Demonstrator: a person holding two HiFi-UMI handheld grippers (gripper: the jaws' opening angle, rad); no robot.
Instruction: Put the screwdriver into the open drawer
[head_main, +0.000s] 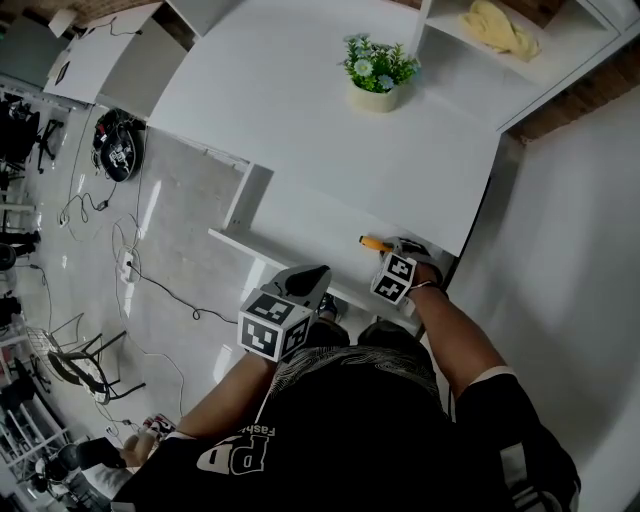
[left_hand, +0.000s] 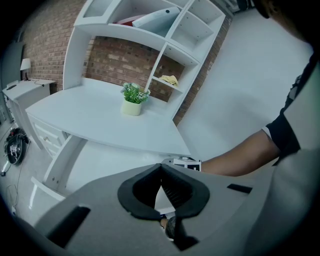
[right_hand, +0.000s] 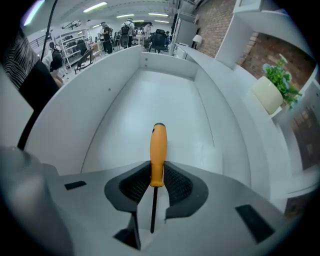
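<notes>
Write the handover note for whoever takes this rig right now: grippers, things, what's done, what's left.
Right gripper: shut on the screwdriver at the base of its orange handle, with the handle pointing ahead.
Left gripper: shut, empty, held low in front of the desk.
Drawer: open, nothing seen lying in it; the screwdriver hangs over its floor.
Done: screwdriver gripped and brought over the drawer.
Left: lower it, open the jaws, withdraw.

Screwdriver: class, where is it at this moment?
In the right gripper view the screwdriver is clamped in the right gripper, orange handle pointing forward over the open drawer, beneath the desk edge.
</notes>
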